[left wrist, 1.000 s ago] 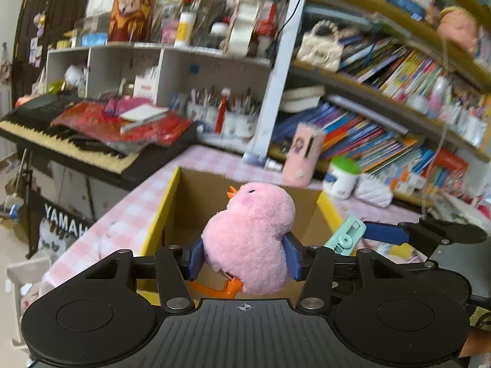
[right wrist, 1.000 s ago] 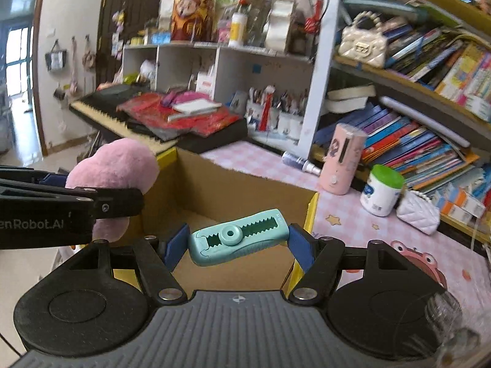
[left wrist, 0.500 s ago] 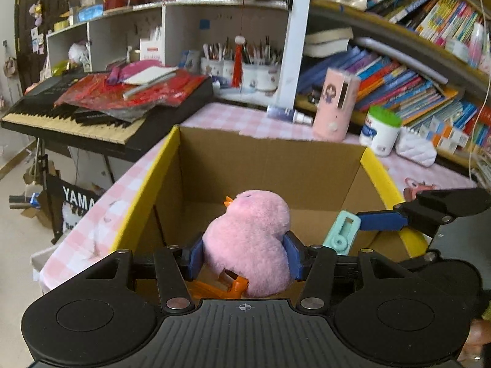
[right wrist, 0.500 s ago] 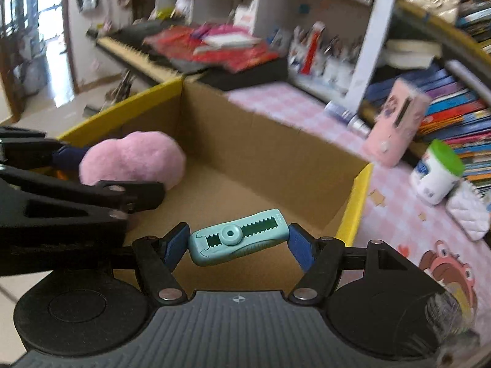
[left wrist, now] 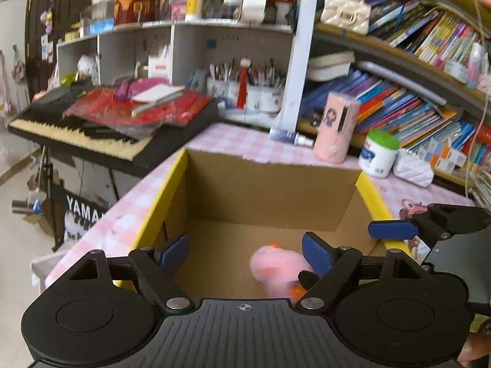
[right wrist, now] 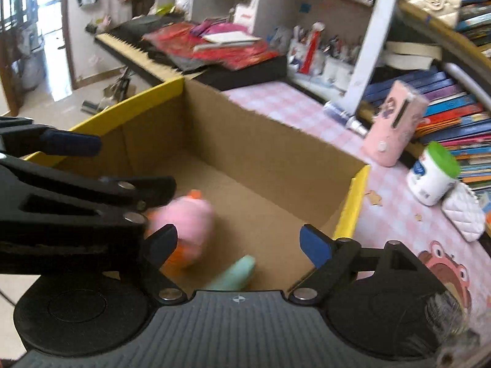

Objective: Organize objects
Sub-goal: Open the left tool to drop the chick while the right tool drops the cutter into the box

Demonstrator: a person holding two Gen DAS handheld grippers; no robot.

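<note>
An open cardboard box [left wrist: 270, 196] with yellow-edged flaps [right wrist: 129, 113] stands on the pink checked table. The pink plush chick [left wrist: 276, 266] lies blurred on the box floor, also seen in the right wrist view as the pink plush chick [right wrist: 187, 220]. A mint green clip [right wrist: 236, 273] lies beside it on the floor of the box. My left gripper [left wrist: 245, 251] hangs over the box with its jaws opening and nothing between them. My right gripper [right wrist: 237, 242] is above the box too, jaws opening, empty. Each gripper shows at the edge of the other's view.
A pink cylinder [left wrist: 336, 128], a white jar with a green lid [left wrist: 379, 153] and a white quilted pouch [left wrist: 412, 168] stand behind the box. A keyboard [left wrist: 92, 135] with red bags is at the left. Bookshelves [left wrist: 414, 92] fill the right.
Both grippers have let go: the chick and the mint clip have dropped to the box floor. Both grippers have moved lower over the box.
</note>
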